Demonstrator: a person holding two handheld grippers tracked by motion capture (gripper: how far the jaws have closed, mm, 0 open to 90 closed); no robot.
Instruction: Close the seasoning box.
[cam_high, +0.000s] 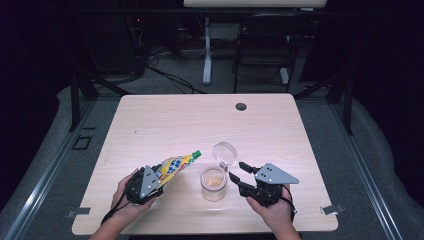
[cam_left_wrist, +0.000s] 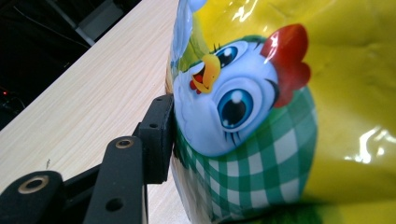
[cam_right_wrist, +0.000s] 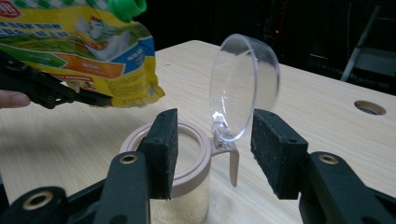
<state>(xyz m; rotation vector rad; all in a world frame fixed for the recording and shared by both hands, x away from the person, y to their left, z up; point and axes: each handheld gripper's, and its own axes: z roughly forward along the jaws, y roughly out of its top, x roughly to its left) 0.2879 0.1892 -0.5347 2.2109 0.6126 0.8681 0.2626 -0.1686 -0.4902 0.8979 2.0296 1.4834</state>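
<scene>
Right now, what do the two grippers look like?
Both grippers, left and right, are black, each with a grey three-cornered plate on top. Their flat jaws are matt black, and brass-coloured rivets sit at the joints. A black cable trails from the left one. No sleeves show on the forearms.

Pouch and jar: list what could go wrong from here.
1. The pouch hangs tilted in the left gripper, its green cap still on and off to the side of the jar; pouring now could miss the mouth.
2. The right gripper stands open beside the jar, so nothing steadies it; a bump may tip it.
3. The flipped-up lid may get knocked.
</scene>
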